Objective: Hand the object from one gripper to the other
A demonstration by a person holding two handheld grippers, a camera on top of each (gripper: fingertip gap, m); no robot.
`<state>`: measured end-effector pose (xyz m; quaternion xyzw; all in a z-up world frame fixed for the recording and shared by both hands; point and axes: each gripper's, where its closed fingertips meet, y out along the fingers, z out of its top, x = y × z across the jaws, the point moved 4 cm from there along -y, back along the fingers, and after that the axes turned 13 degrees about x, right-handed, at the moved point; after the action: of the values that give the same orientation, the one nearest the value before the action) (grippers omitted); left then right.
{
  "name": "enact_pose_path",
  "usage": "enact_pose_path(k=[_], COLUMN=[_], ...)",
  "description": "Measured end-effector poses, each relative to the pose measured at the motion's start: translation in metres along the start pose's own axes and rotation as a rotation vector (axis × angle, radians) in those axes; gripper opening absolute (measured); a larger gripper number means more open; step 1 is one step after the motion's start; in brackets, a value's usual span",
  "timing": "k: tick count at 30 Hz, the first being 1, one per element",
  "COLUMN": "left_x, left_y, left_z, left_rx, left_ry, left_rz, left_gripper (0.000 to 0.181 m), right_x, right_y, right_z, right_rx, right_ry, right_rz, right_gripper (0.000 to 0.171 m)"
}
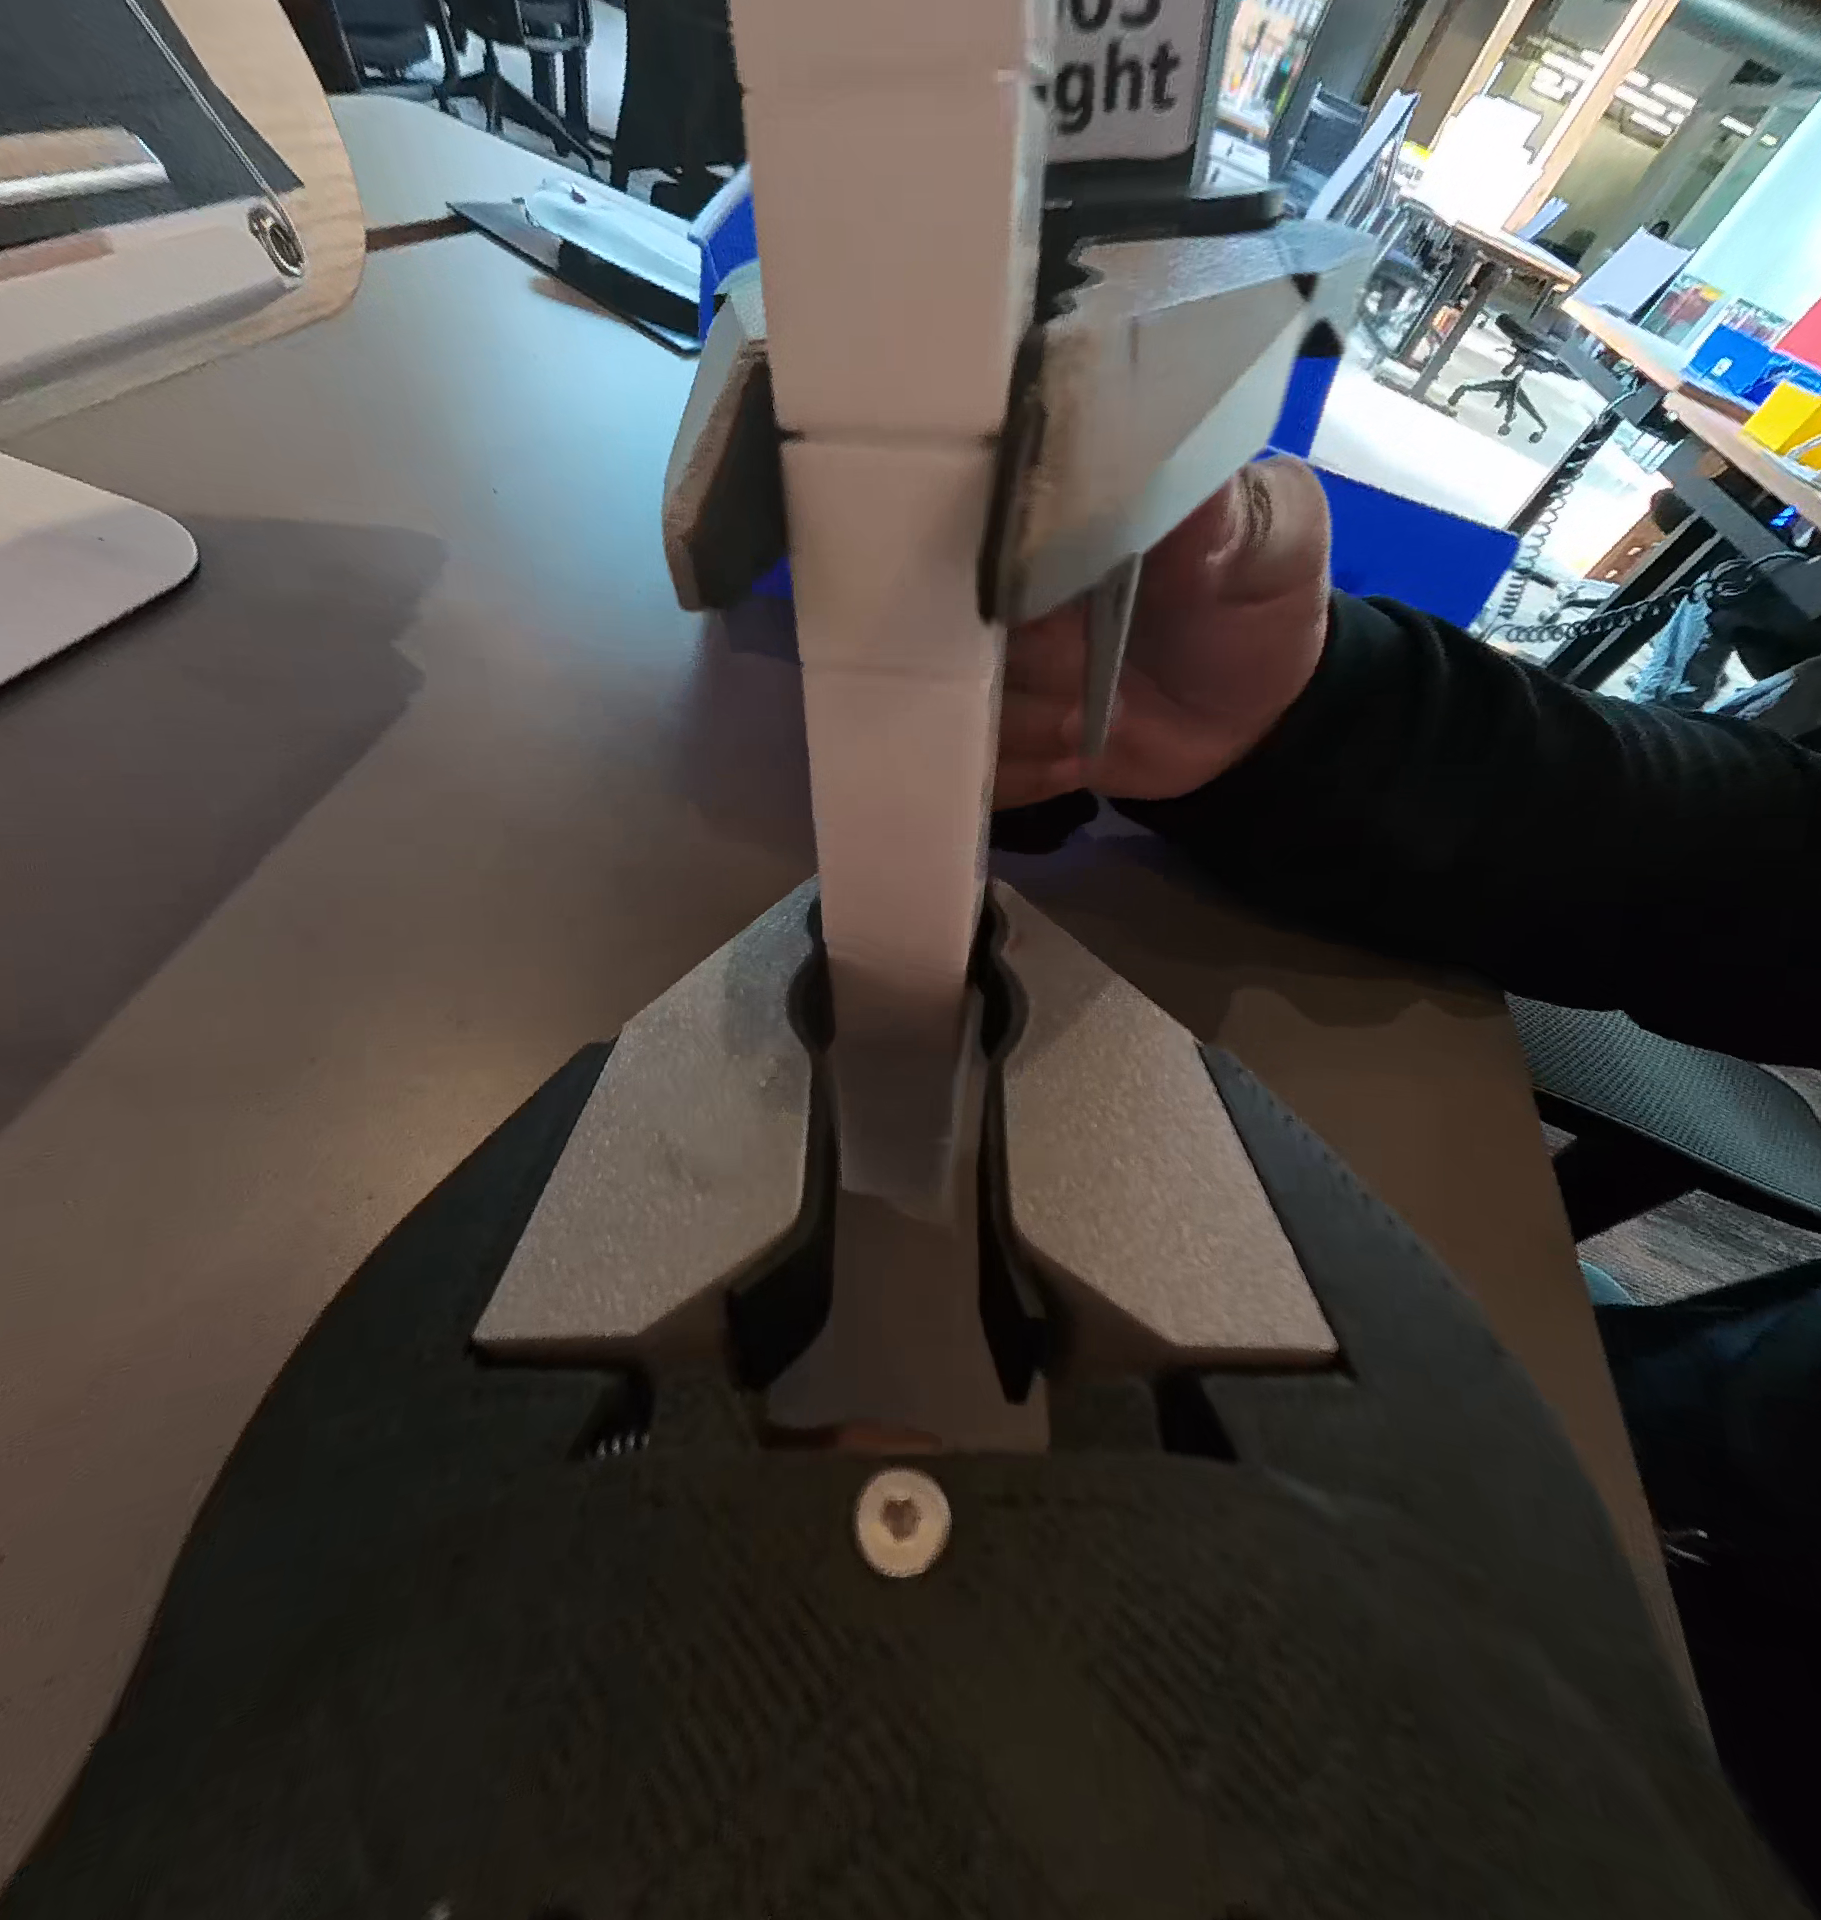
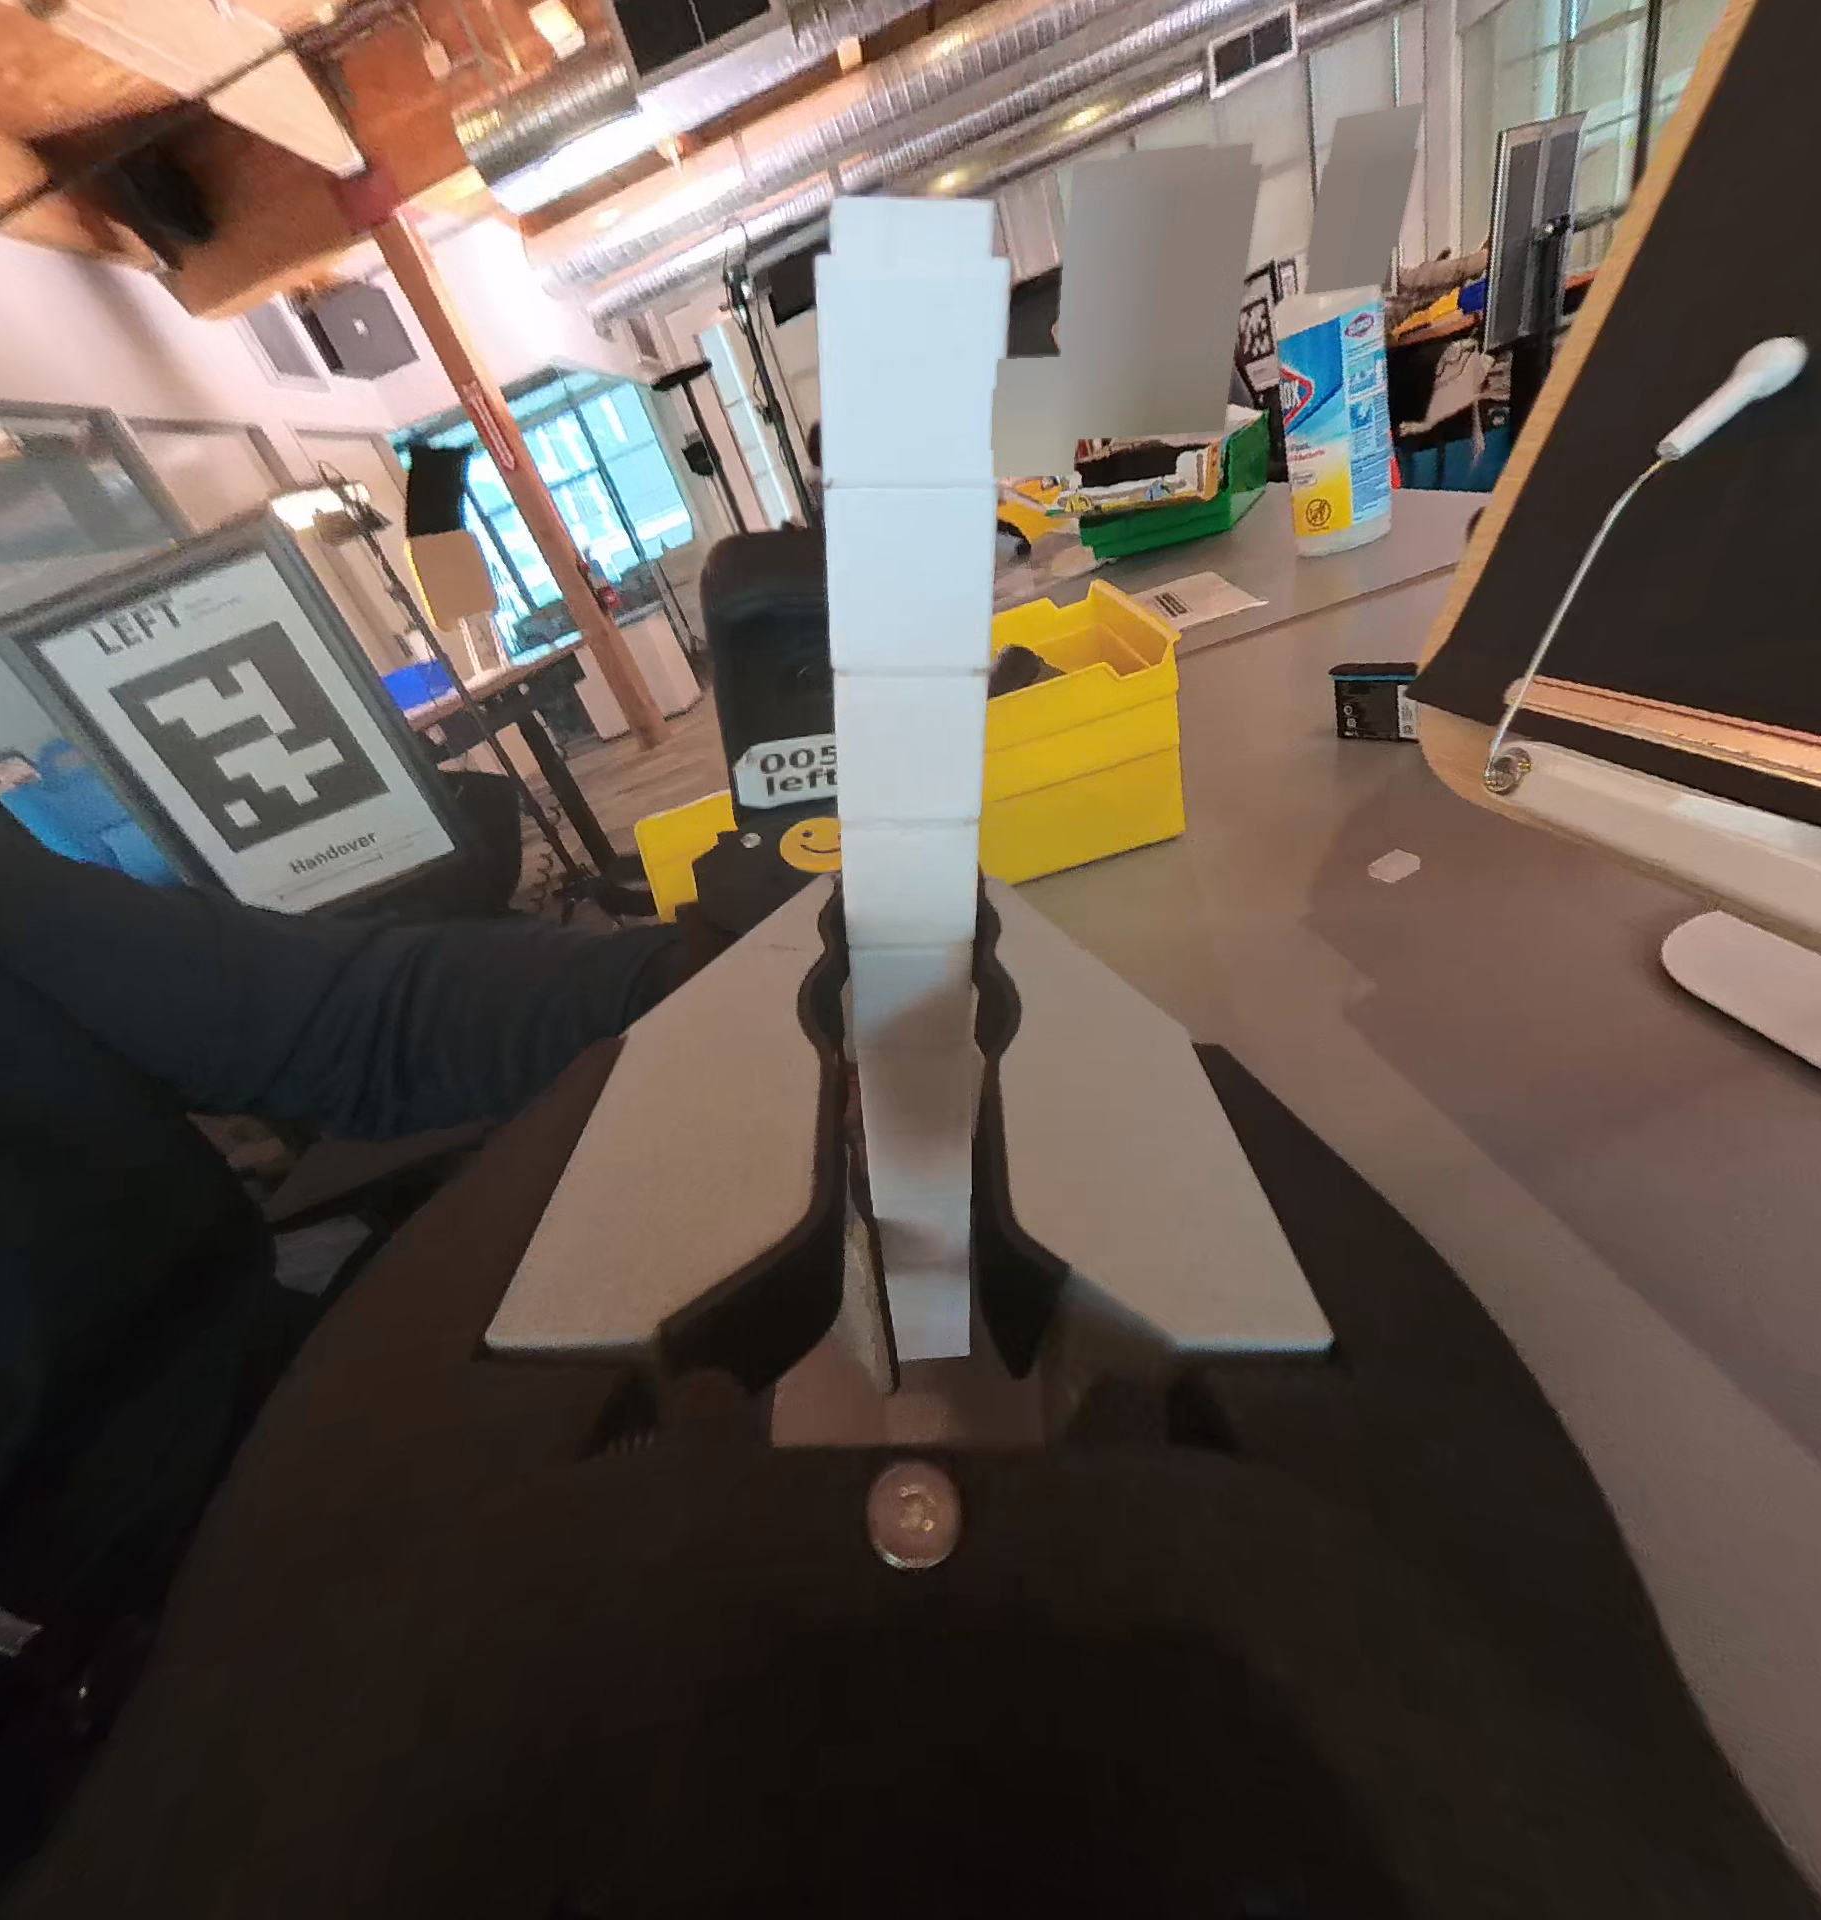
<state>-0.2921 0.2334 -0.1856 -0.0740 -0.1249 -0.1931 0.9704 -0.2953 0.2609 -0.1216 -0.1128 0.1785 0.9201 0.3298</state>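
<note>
A long white segmented bar (image 1: 890,582) stands upright above the grey table (image 1: 386,727). My left gripper (image 1: 901,935) is shut on its lower end. In the same view my right gripper (image 1: 885,478) comes in from the right, held by a hand (image 1: 1197,665), and its two pads (image 1: 724,488) press the bar's sides higher up. In the right wrist view the bar (image 2: 911,582) runs up from between the fingers of my right gripper (image 2: 908,914), which is shut on it. My left gripper's body (image 2: 781,821) is mostly hidden behind the bar.
A monitor on a white stand (image 1: 44,582) is at the table's left; it also shows in the right wrist view (image 2: 1779,987). Yellow bins (image 2: 1088,727), a green bin (image 2: 1176,499), a wipes canister (image 2: 1337,426) and a small black box (image 2: 1373,701) sit farther back. A blue bin (image 1: 1405,540) is behind the hand. The grippers' ends are close to 9 cm from one another.
</note>
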Motion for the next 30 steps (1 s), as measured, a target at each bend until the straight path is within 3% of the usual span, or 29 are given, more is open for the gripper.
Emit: enact_pose_path(k=[3,6,14,18,30], left_x=[0.0,-0.002,0.002,0.002,0.004], left_y=[-0.004,-0.008,-0.005,-0.004,-0.005], left_z=[0.001,0.004,-0.001,-0.003,-0.001], left_rx=[0.009,0.037,-0.009,-0.032,-0.001], left_ry=[0.002,-0.049,-0.035,-0.025,-0.065], left_rz=[-0.022,-0.037,-0.06,-0.054,-0.064], left_gripper=[0.023,0.023,0.023,0.023,0.023], right_x=[0.002,0.007,0.003,0.0,0.003], right_y=[0.0,-0.002,-0.005,-0.005,-0.006], right_z=[0.0,0.005,0.014,0.011,0.011], right_rx=[0.026,0.058,0.079,0.033,0.091], right_ry=[0.069,0.095,0.035,-0.024,0.071], right_rz=[0.022,-0.006,-0.018,-0.014,0.002], right_gripper=[0.02,0.037,0.02,0.02,0.019])
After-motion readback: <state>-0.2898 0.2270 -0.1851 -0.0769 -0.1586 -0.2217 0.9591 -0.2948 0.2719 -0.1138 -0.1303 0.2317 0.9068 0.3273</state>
